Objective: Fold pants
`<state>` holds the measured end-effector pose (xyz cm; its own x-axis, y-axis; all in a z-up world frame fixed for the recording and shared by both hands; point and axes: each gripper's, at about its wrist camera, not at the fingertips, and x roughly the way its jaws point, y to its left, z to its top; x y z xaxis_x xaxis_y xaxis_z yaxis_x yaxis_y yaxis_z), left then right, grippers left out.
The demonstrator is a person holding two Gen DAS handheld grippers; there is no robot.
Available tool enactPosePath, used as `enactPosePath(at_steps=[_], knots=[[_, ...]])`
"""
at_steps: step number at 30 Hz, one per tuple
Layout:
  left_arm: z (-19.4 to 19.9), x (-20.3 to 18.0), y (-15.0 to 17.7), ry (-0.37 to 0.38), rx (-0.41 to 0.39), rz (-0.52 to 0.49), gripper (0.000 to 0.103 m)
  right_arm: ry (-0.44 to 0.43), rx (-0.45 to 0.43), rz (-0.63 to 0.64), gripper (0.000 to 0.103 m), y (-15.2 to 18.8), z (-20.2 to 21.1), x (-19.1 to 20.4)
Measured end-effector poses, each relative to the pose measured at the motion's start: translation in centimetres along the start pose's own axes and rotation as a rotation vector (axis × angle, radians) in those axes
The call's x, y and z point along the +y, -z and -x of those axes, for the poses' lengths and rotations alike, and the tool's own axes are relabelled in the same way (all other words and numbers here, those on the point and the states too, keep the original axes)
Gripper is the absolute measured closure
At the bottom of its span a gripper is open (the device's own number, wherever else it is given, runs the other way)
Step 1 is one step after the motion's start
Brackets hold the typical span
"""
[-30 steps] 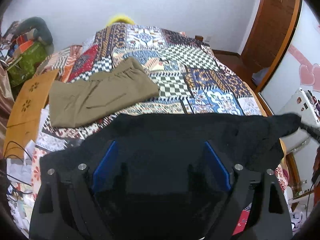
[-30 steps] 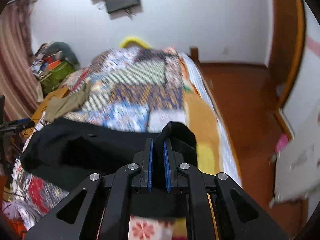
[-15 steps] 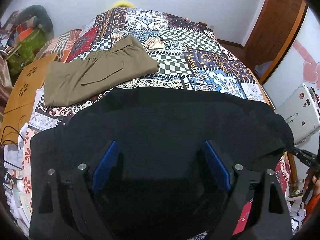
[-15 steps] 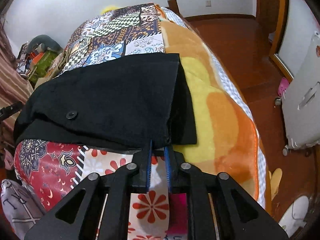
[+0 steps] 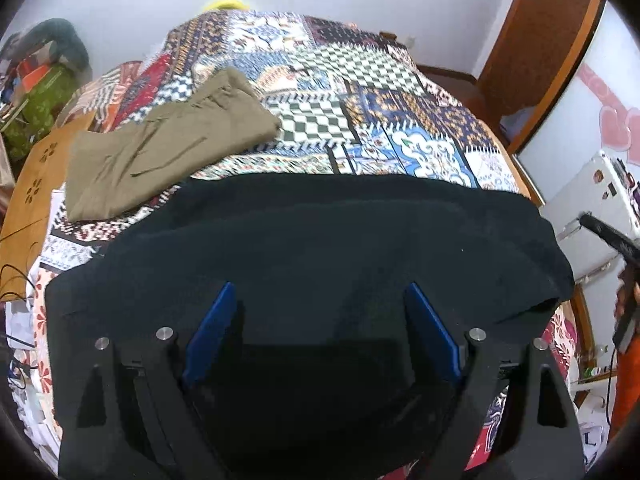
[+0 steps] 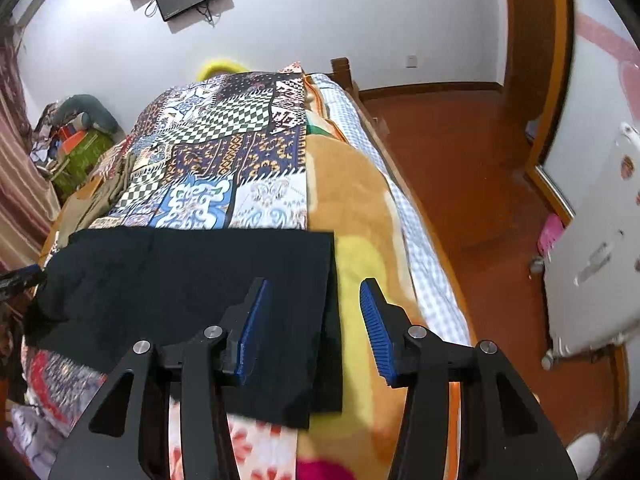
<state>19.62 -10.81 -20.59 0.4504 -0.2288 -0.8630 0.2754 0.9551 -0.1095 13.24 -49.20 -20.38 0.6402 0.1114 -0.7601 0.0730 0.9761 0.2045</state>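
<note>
Black pants [image 5: 320,240] lie folded flat across the near end of the patchwork bed [image 5: 360,92]; they also show in the right wrist view [image 6: 192,280]. My left gripper [image 5: 320,300] is open and empty, hovering just above the pants' middle. My right gripper [image 6: 312,312] is open and empty, above the right edge of the pants, where the cloth meets a yellow-orange blanket [image 6: 360,240]. The other gripper's tip [image 5: 608,236] shows at the right of the left wrist view.
Folded olive-brown pants [image 5: 160,152] lie on the bed at far left. A wooden board [image 5: 36,184] and clutter stand left of the bed. A white appliance [image 6: 592,272], wooden floor and door frame are on the right.
My right gripper has opened and let go of the black pants, which now lie flat on the bed. My left gripper stays open over them.
</note>
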Motion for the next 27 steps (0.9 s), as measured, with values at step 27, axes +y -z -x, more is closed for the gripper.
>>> enactPosePath(at_steps=[27], knots=[[-4.2,-1.9,0.3,-0.042,0.054,-0.012,0.004,0.014,0.023,0.112,0.093,-2.0,-8.2,0.4]])
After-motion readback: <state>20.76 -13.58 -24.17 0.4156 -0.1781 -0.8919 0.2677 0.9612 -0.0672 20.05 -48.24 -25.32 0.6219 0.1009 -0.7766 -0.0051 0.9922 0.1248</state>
